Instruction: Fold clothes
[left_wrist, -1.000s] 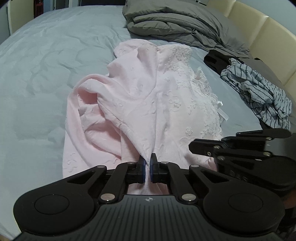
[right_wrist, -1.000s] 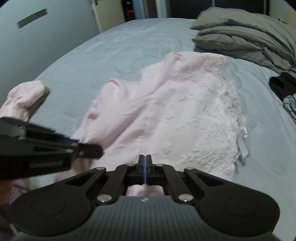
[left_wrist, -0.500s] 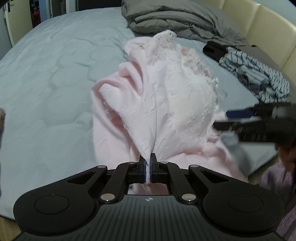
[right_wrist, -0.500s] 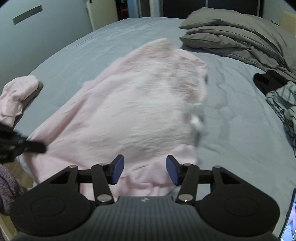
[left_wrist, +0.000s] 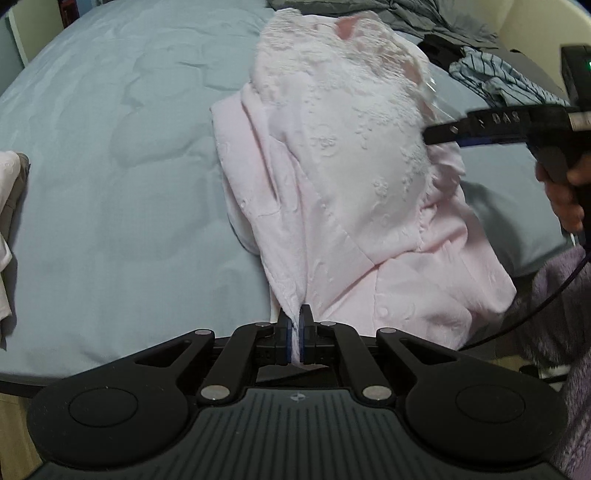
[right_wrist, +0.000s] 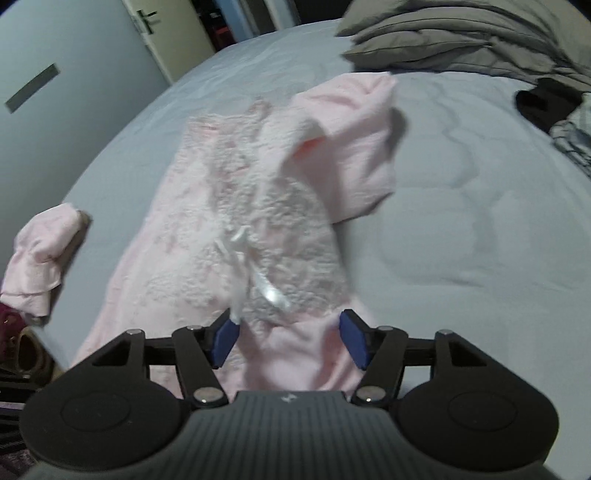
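A pale pink garment with white lace (left_wrist: 354, 173) lies on the grey-blue bed (left_wrist: 110, 155), bunched and partly lifted at the near edge. My left gripper (left_wrist: 295, 334) is shut on a pinch of its near edge. My right gripper (right_wrist: 290, 338) is open and empty, its blue pads (right_wrist: 223, 338) on either side of the lace part (right_wrist: 266, 229) just above the cloth. The right gripper also shows in the left wrist view (left_wrist: 480, 127), over the garment's right side.
Folded grey bedding (right_wrist: 461, 33) lies at the head of the bed. A striped garment (left_wrist: 506, 81) and a black item (right_wrist: 543, 99) lie at the right. Another pink garment (right_wrist: 40, 251) sits at the bed's left edge. A door (right_wrist: 66, 74) stands left.
My right gripper let go of the garment and opened, then moved over the lace. My left gripper kept its hold and pulled the garment towards the bed's near edge.
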